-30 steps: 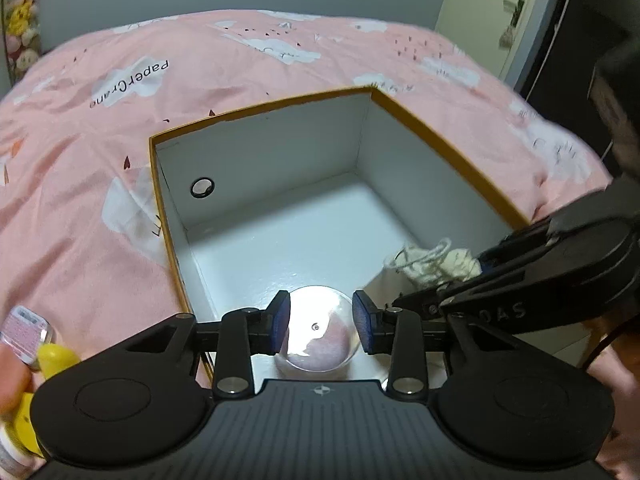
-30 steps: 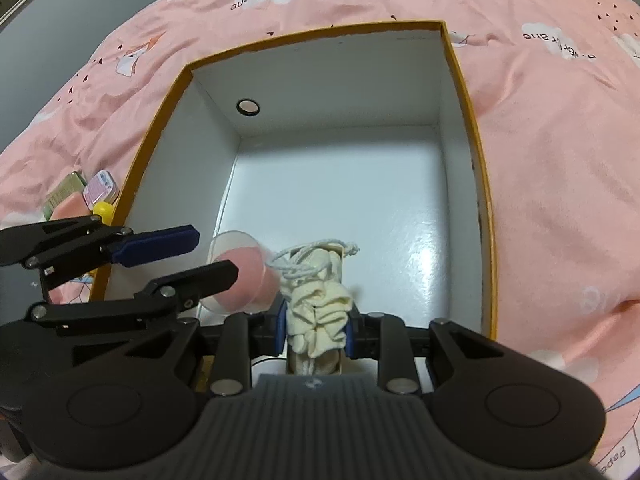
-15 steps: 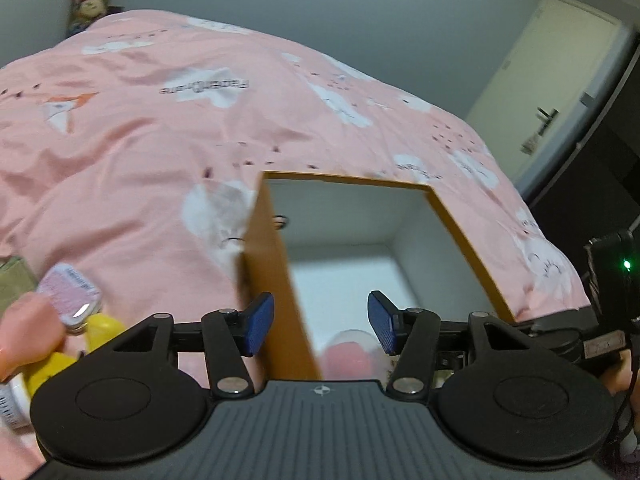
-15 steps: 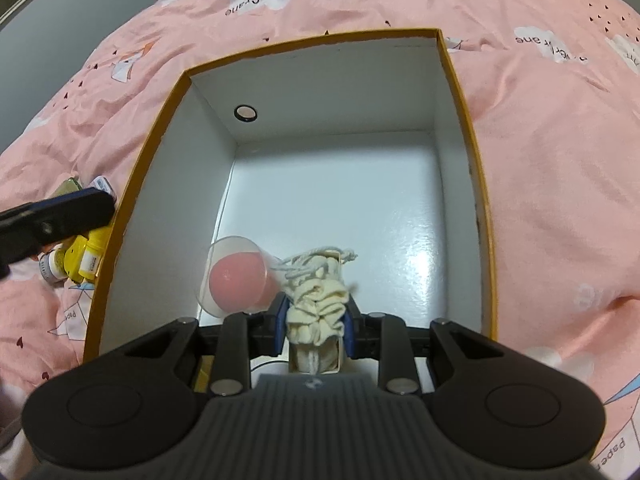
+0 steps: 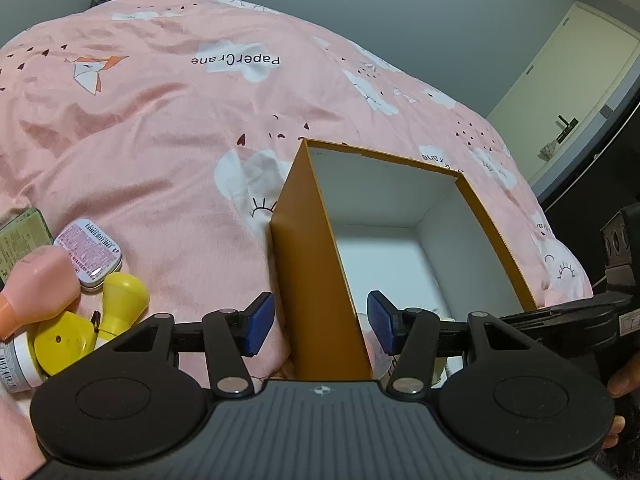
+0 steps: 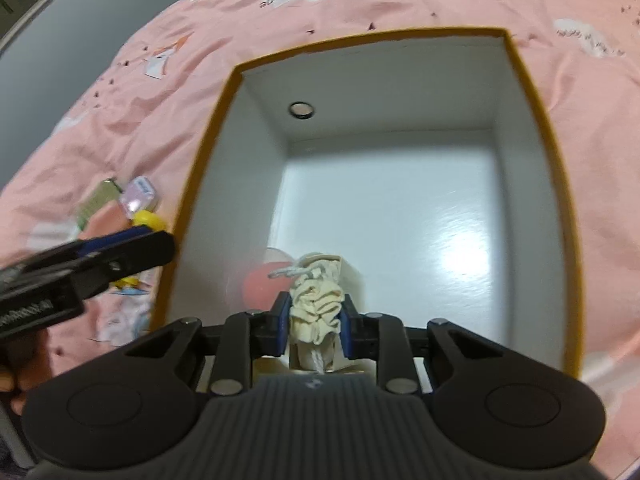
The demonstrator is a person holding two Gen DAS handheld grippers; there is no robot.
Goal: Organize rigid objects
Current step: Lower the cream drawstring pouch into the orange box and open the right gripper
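Left wrist view alone shows the loose items left of the box: pink tin, yellow toy, peach bottle. Right wrist view shows the right gripper clamped on a cream drawstring pouch inside. Left gripper, previously over the clear dome, now straddles the box wall, jaws apart, empty.

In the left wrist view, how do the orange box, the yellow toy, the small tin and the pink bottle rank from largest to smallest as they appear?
1. orange box, clearly largest.
2. pink bottle and yellow toy: they look alike in size, and both lie close to the camera and partly hidden, so I do not rank them.
3. small tin, smallest.
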